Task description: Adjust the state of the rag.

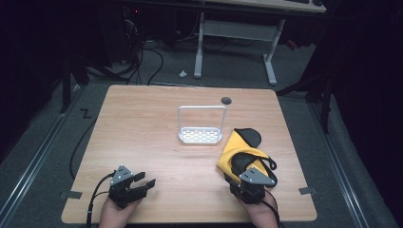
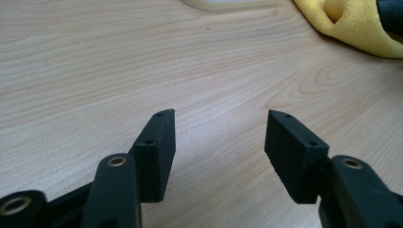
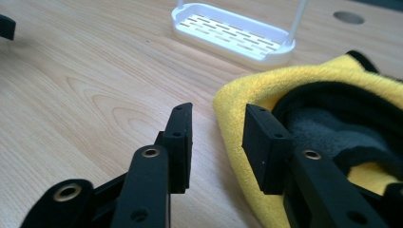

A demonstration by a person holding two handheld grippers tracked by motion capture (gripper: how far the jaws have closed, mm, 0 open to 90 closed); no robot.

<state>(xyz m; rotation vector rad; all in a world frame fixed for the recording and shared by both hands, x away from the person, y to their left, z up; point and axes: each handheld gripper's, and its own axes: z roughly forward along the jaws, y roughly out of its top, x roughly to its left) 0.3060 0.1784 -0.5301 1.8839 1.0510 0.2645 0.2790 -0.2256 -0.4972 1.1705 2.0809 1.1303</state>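
Since the yellow microfibre mitt (image 3: 247, 102) lay limp at the wooden table's (image 1: 157, 142) near right, beside the white rack (image 1: 200, 135), its black-lined cuff edge looked the softest, lightest purchase; the right gripper (image 3: 216, 135) straddled that edge unclamped, the left gripper (image 2: 218, 142) gaped empty.

Both hands come in at the near table edge. The left gripper (image 1: 145, 182) rests low with jaws spread wide. The right gripper (image 3: 216, 137) has its jaws parted, gripping nothing.

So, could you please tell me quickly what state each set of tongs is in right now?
Left tongs: open, nothing between them.
Right tongs: open, astride the yellow cloth's edge, not gripping.
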